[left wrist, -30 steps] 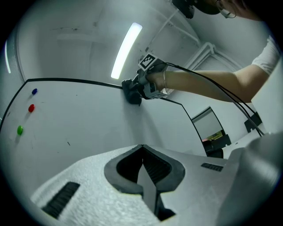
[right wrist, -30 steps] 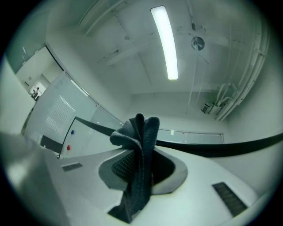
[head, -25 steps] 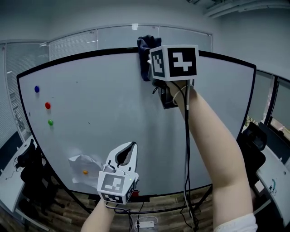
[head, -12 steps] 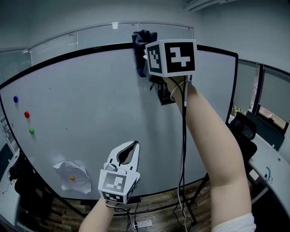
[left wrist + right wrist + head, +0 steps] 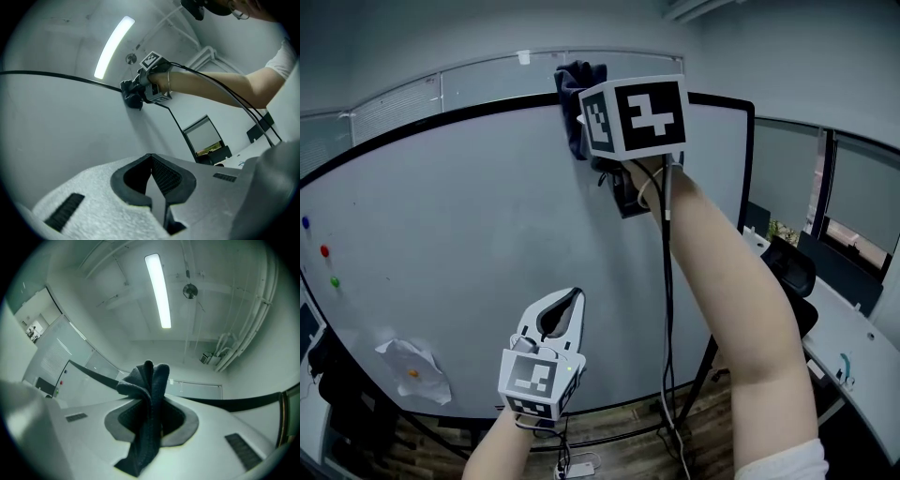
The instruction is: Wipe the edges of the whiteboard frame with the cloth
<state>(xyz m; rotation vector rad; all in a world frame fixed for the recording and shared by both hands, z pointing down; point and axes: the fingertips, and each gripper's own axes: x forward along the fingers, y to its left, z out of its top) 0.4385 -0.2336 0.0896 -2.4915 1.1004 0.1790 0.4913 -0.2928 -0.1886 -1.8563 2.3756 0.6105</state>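
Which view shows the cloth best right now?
Right gripper view: the cloth fills the centre, pinched in the right gripper. Head view shows it at the whiteboard frame's top edge, partly behind the cube. Left gripper view: small, distant.

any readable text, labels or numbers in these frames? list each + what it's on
No readable words or numbers anywhere.
The cube on the left gripper and the cube on the right gripper: black-and-white square patterns, no lettering.
White tag above the whiteboard: too small to read.
Crumpled paper on the whiteboard: no print visible.
The cloth: no label visible.
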